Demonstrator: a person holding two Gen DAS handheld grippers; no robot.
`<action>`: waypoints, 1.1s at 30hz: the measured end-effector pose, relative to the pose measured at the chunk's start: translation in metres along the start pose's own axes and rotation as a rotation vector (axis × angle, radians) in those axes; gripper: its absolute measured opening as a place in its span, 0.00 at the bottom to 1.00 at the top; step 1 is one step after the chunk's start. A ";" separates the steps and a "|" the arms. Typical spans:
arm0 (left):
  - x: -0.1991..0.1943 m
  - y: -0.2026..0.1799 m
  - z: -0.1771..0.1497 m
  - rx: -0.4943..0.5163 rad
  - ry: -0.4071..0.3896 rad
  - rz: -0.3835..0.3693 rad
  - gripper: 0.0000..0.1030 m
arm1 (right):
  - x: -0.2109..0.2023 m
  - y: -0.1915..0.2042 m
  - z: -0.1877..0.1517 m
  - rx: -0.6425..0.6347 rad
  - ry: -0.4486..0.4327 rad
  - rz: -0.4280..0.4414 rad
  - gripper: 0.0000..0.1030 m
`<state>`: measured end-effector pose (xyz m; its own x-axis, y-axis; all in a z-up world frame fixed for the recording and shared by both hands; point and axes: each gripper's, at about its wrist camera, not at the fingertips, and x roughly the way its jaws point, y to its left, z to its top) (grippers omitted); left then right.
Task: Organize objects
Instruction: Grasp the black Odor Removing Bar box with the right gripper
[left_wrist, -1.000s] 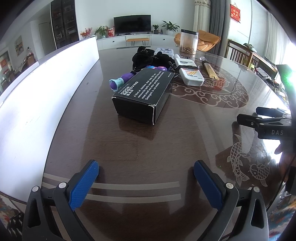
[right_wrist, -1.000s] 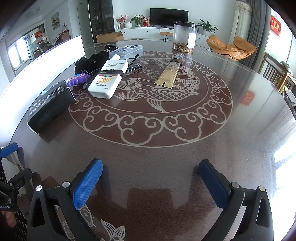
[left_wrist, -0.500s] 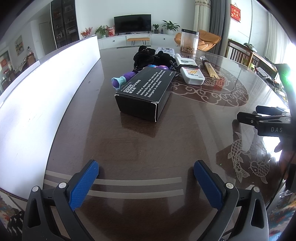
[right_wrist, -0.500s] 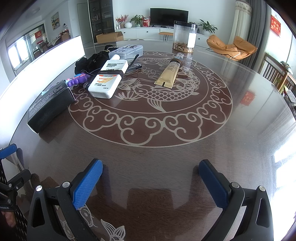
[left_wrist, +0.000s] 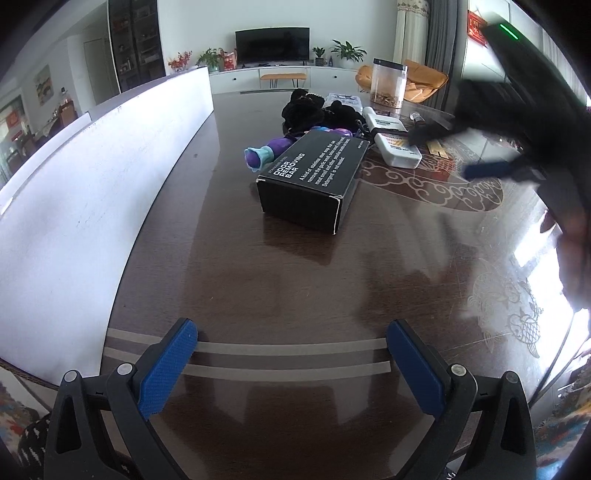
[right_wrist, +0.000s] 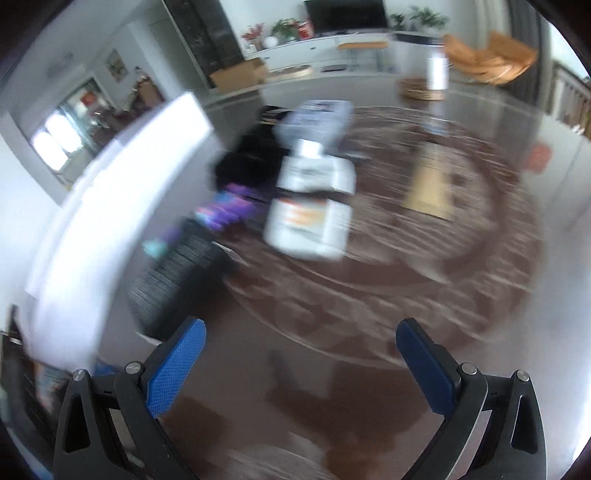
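Note:
On a dark round table (left_wrist: 288, 280) lies a cluster of objects. A black box (left_wrist: 314, 177) marked "ODOR REMOVING BAR" is nearest, with a purple toy (left_wrist: 269, 151), a black cloth (left_wrist: 317, 114), a white bottle (left_wrist: 395, 146) and a gold tube (left_wrist: 437, 147) behind it. My left gripper (left_wrist: 291, 354) is open and low over the table, short of the box. My right gripper (right_wrist: 299, 354) is open and empty, in the air and blurred. It faces the white bottle (right_wrist: 314, 206), gold tube (right_wrist: 430, 184) and black box (right_wrist: 173, 280).
A long white board (left_wrist: 92, 192) stands along the table's left side. A clear jar (left_wrist: 388, 83) and a clear plastic case (right_wrist: 317, 118) sit at the far end. A person's hand (left_wrist: 572, 251) holds the right gripper (left_wrist: 458, 147) on the right.
The right gripper has lifted off the table's near edge and swung forward toward the white bottle, blurring its view. The left gripper has crept slightly closer to the black box.

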<state>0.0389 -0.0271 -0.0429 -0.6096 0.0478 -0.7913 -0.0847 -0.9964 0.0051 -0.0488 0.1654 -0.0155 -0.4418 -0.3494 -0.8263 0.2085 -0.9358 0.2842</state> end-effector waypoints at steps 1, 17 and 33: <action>0.000 0.000 0.000 0.000 -0.002 0.000 1.00 | 0.005 0.008 0.005 0.001 0.012 0.020 1.00; -0.003 0.003 -0.001 -0.014 0.004 0.011 1.00 | 0.073 0.099 0.022 -0.182 0.222 -0.052 0.61; 0.008 -0.001 0.018 -0.038 0.026 -0.032 1.00 | -0.034 -0.047 -0.084 -0.193 0.015 -0.226 0.75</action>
<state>0.0197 -0.0245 -0.0379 -0.5862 0.0787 -0.8064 -0.0741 -0.9963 -0.0434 0.0303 0.2251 -0.0414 -0.4832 -0.1314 -0.8656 0.2688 -0.9632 -0.0038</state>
